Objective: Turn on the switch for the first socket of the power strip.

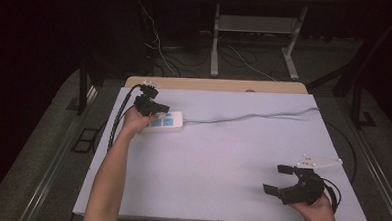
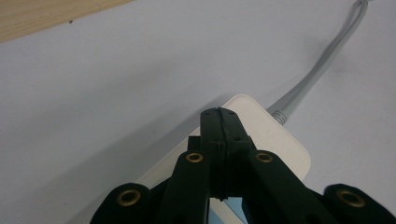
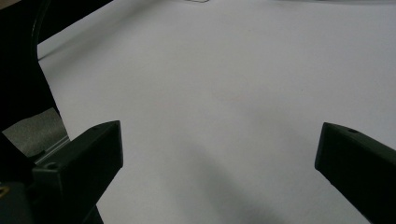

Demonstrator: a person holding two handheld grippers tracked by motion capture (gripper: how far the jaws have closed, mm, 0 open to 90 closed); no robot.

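Here: closed left gripper sits on the power strip

Clearly, the white power strip [image 1: 164,122] lies at the far left part of the table [image 1: 222,161], and the left gripper [image 1: 156,110] is directly on top of it. In the left gripper view its two black jaws are pressed together with nothing between them, and their joined tip [image 2: 218,112] rests over the upper face of the strip [image 2: 275,140]. So the gripper is closed and holds nothing; I judge it presses down on a switch or a socket, but the contact point itself is hidden under the jaws.

The long axis of the strip runs left to right across the table, and its grey cable [image 1: 249,116] leaves the right end and goes to the far right edge. The right gripper [image 1: 277,179] is well apart, near the front right corner, with jaws standing wide open above bare table, so the left hand is much nearer.

The strip is smooth, hard plastic with rounded corners and blue parts on top. The cable is round and flexible. The table cover is matte and pale
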